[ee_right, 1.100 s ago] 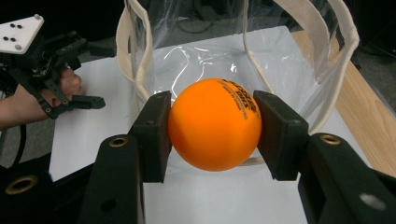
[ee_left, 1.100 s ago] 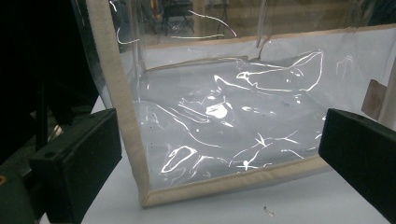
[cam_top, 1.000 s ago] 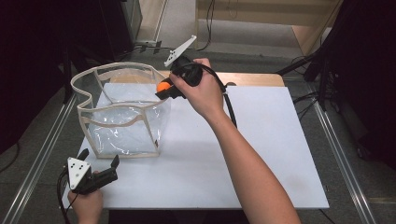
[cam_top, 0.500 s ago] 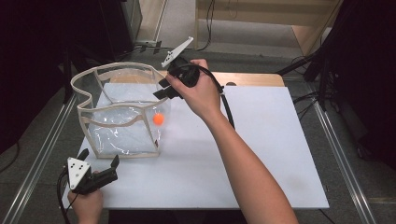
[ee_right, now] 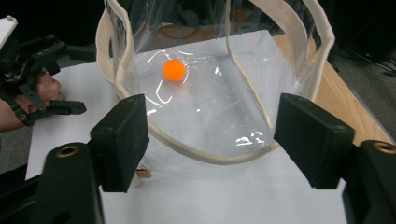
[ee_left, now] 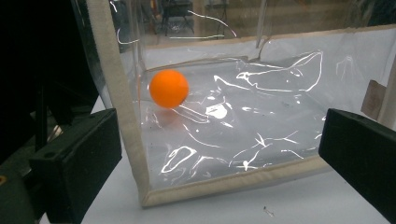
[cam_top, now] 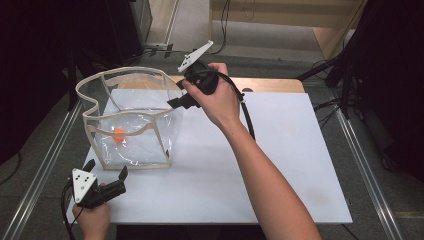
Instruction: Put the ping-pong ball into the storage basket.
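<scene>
A small orange ball [cam_top: 118, 134] lies on the bottom of a clear plastic bag with beige trim [cam_top: 131, 118], towards its left side. My right gripper [cam_top: 177, 101] hovers over the bag's right rim. Its jaws have just been opening and are now open with nothing between them. In the right gripper view the ball [ee_right: 174, 70] sits beyond the near rim [ee_right: 201, 150], past my right gripper [ee_right: 210, 140]. My left gripper [cam_top: 106, 169] rests open near the table's front left, pointing at the bag's near corner. In the left gripper view, that gripper [ee_left: 219, 154] faces the ball [ee_left: 169, 88] through the clear wall.
The bag stands on a white board [cam_top: 280, 165] that covers a wooden table [cam_top: 272, 85]. Metal rails [cam_top: 360, 155] run along both sides. Dark equipment and cables lie on the floor beyond the table's far edge.
The orange ball has left the right gripper's jaws, dropped into the bag and ended up on its floor at the left. The right jaws have opened. Neither hand has shifted.
</scene>
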